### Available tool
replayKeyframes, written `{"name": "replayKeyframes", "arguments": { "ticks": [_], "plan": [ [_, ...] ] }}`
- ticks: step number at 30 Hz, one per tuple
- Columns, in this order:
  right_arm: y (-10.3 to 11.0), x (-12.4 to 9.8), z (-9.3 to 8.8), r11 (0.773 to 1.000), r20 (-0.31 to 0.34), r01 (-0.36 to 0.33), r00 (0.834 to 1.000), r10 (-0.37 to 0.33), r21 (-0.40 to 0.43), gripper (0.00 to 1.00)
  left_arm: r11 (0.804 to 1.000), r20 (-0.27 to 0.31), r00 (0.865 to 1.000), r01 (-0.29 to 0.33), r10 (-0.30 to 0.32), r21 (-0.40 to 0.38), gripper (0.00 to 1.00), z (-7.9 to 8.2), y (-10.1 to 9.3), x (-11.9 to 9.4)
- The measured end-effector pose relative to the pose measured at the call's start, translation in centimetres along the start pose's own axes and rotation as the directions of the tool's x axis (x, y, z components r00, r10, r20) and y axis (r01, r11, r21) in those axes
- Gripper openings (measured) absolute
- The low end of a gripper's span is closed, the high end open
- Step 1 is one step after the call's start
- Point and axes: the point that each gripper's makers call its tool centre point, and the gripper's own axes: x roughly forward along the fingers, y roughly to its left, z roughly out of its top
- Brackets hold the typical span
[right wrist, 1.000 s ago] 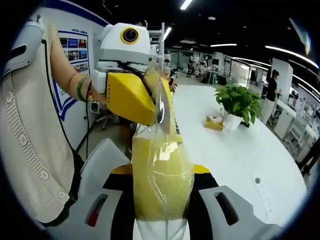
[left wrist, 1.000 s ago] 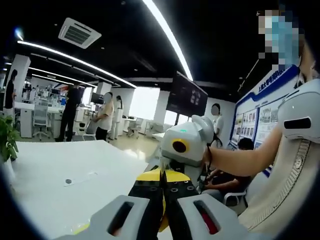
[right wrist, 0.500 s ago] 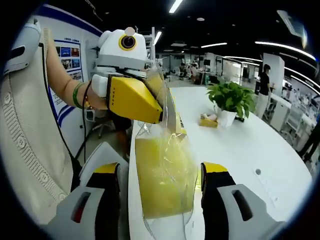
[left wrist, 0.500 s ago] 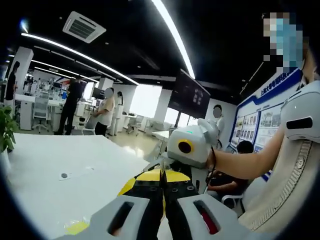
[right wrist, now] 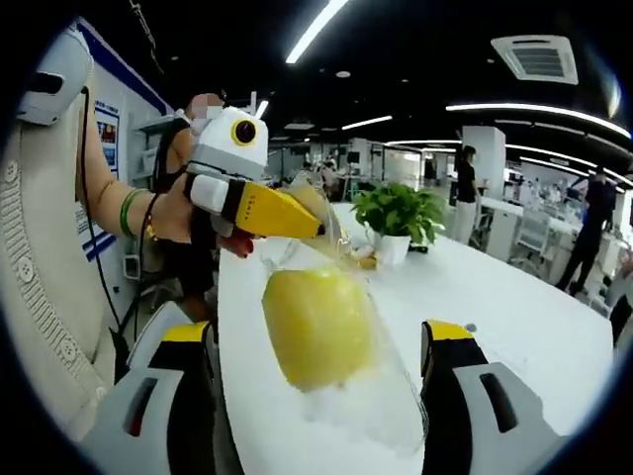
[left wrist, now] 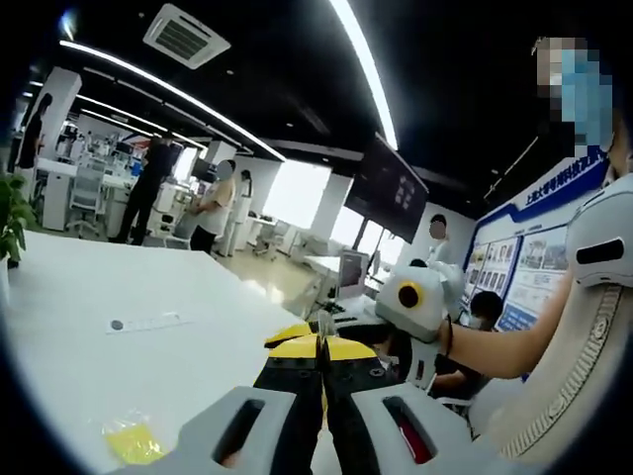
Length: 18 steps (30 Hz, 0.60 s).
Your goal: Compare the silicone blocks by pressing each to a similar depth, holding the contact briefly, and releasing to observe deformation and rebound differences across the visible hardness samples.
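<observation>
One bag [right wrist: 341, 327] dangling from the pinched-shut left gripper [right wrist: 321, 226] at 11 o'clock, right gripper [right wrist: 316, 396] gaping wide, empty; probably risking thin plastic slipping.

Open-plan office/showroom: desks [left wrist: 74, 188], wall display boards [left wrist: 529, 282], ceiling AC vent [left wrist: 188, 32].

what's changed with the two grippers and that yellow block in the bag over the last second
The right gripper let go: its jaws, shut on the yellow block in its clear bag a second ago, now stand wide apart beside it. The left gripper stayed shut on the bag's top edge, so the bag now hangs from it alone. The potted plant still sits on the white table.
</observation>
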Motion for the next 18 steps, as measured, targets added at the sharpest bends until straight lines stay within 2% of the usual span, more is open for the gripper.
{"name": "replayKeyframes", "arguments": {
  "ticks": [3, 4, 6, 8, 13, 18],
  "plan": [
    [-1.0, -1.4, -0.7, 0.997, 0.026, 0.071, 0.997, -0.072, 0.042, 0.85, 1.0, -0.006, 1.0, -0.011, 0.011, -0.018, 0.0, -1.0, 0.7, 0.9],
    [-1.6, -2.2, -0.8, 0.991, 0.057, 0.105, 0.992, -0.11, 0.078, 0.86, 0.999, -0.001, 1.0, -0.005, 0.005, -0.041, 0.0, -1.5, 0.9, 1.3],
    [-2.3, -3.5, -2.0, 0.98, 0.04, 0.155, 0.986, -0.161, 0.125, 0.91, 1.0, -0.007, 1.0, -0.016, 0.016, -0.011, 0.0, -2.4, 1.4, 2.2],
    [-3.1, -4.8, -2.7, 0.969, 0.038, 0.206, 0.976, -0.213, 0.139, 0.94, 0.999, -0.007, 1.0, -0.017, 0.016, -0.041, 0.0, -3.3, 2.0, 3.0],
    [-3.6, -7.3, -4.7, 0.947, 0.009, 0.26, 0.964, -0.266, 0.187, 0.93, 0.995, 0.002, 1.0, -0.016, 0.016, -0.095, 0.0, -5.1, 3.0, 5.2],
    [-4.5, -8.7, -7.0, 0.921, -0.033, 0.304, 0.952, -0.305, 0.242, 0.93, 0.987, -0.005, 0.999, -0.035, 0.035, -0.158, 0.0, -6.9, 4.3, 7.5]
  ]
}}
